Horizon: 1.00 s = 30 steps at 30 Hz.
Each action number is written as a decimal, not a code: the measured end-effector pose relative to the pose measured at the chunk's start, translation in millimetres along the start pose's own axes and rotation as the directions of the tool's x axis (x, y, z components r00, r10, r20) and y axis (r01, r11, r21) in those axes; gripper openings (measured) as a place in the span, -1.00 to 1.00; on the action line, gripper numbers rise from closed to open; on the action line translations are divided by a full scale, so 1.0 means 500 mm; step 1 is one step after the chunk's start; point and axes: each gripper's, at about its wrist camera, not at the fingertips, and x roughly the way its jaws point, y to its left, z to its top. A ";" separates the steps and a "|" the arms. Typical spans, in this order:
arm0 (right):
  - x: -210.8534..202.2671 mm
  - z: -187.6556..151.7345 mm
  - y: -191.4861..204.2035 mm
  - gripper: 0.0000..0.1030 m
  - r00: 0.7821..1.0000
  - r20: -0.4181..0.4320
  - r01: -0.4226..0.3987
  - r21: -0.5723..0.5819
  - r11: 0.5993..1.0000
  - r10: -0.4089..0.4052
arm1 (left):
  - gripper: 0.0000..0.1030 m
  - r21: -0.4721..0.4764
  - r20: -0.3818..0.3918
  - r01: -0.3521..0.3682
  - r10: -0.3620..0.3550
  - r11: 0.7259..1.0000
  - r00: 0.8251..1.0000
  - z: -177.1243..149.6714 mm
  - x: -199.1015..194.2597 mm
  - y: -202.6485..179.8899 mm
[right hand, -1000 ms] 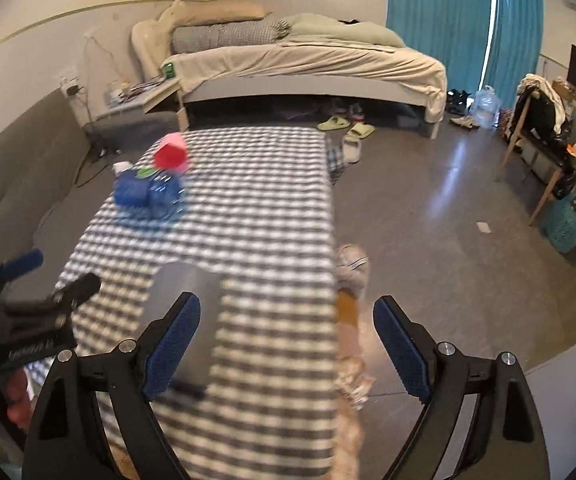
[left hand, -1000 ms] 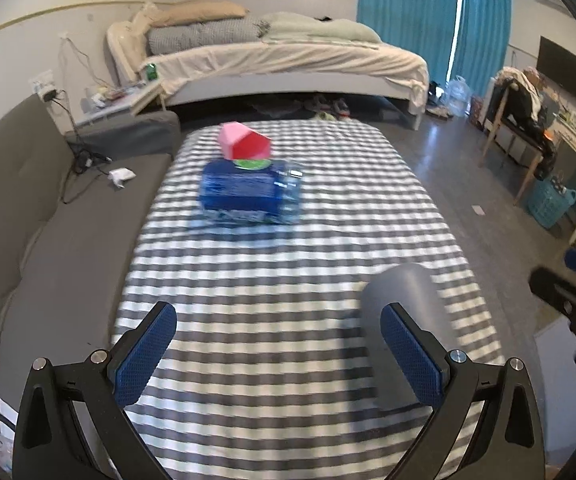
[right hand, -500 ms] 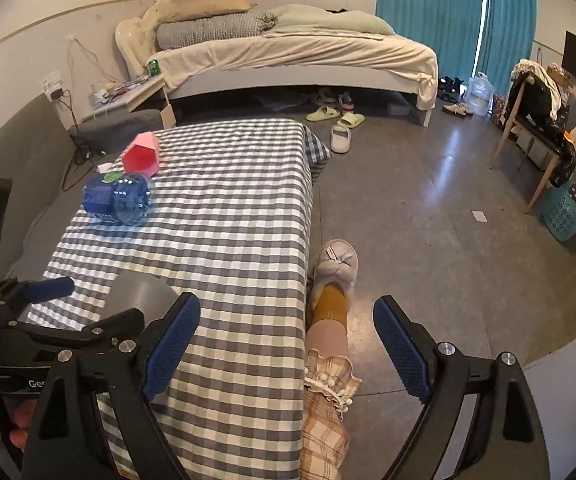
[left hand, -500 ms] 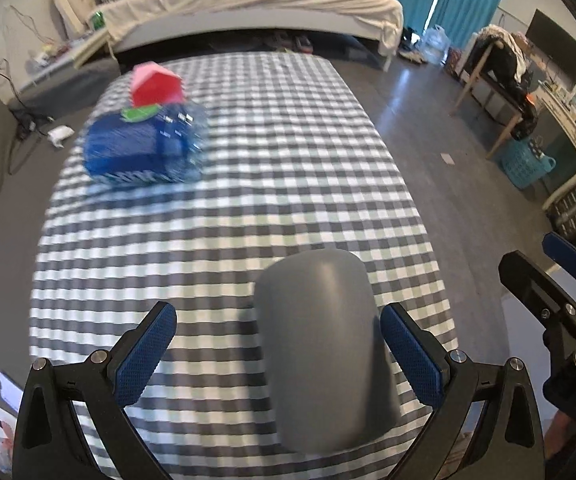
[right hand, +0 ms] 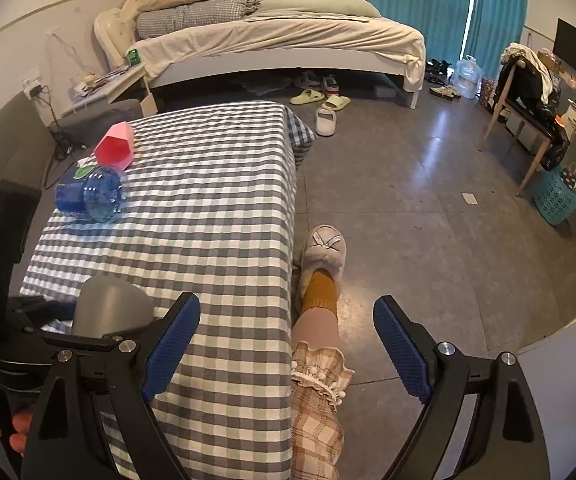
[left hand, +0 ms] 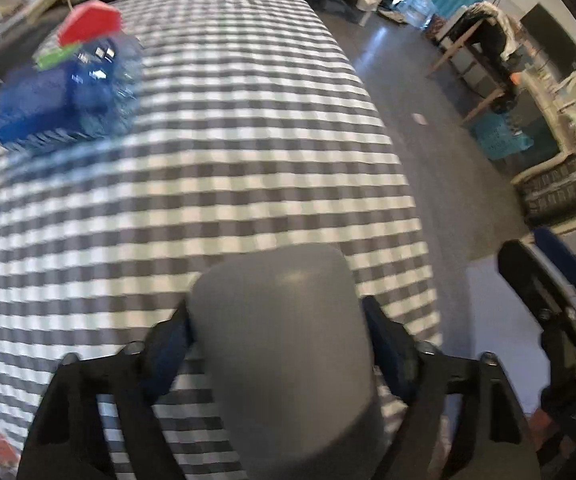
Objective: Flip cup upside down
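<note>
A grey cup [left hand: 288, 344] stands on the checked tablecloth [left hand: 215, 152] near the table's front edge, closed end up. My left gripper [left hand: 277, 344] is shut on the grey cup, with blue pads on both its sides. In the right wrist view the cup [right hand: 107, 308] shows at lower left, held by the left gripper. My right gripper [right hand: 288, 350] is open and empty, off the table's right edge over the floor; it also shows in the left wrist view [left hand: 548, 280] at the right.
A blue water bottle [left hand: 63, 100] lies on its side at the far left of the table, with a pink-red cup [left hand: 87, 26] beside it. The person's slippered foot [right hand: 324, 252] is on the floor beside the table edge. A bed [right hand: 271, 36] stands behind.
My left gripper moved forward around the grey cup and closed on it. My right gripper drew back to the right, off the table.
</note>
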 end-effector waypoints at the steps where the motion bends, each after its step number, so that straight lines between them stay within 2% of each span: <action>1: 0.000 0.001 0.000 0.72 1.000 0.000 0.003 -0.001 1.000 -0.003 | 0.53 0.008 0.009 -0.011 0.011 1.000 1.000 0.000 -0.005 -0.003; 5: 0.002 0.005 0.011 0.72 1.000 -0.004 0.010 -0.011 1.000 -0.010 | 0.52 0.054 0.099 -0.032 0.026 0.998 0.995 0.008 -0.046 -0.008; 8: 0.003 0.006 0.023 0.72 1.000 -0.003 0.003 -0.022 1.000 -0.003 | 0.50 0.088 0.218 -0.096 0.075 0.992 0.973 0.017 -0.091 -0.009; 12: 0.005 0.000 0.038 0.72 1.000 -0.006 0.000 -0.038 0.999 0.000 | 0.46 0.102 0.308 -0.147 0.110 0.984 0.945 0.014 -0.114 0.001; 15: 0.005 -0.006 0.042 0.72 1.000 -0.008 0.001 -0.043 0.999 -0.002 | 0.44 0.096 0.325 -0.169 0.130 0.981 0.937 0.008 -0.101 0.013; 19: 0.003 -0.010 0.037 0.72 1.000 -0.010 0.009 -0.044 0.999 -0.009 | 0.43 0.067 0.295 -0.139 0.113 0.988 0.949 0.006 -0.071 0.031; 26: 0.002 -0.010 0.036 0.72 1.000 -0.010 0.013 -0.039 0.999 -0.013 | 0.42 0.087 0.307 -0.139 0.106 0.987 0.946 0.018 -0.117 0.012; 30: 0.007 -0.010 0.039 0.72 1.000 -0.015 0.003 -0.036 0.999 -0.004 | 0.42 0.102 0.311 -0.165 0.126 0.981 0.942 0.021 -0.130 0.010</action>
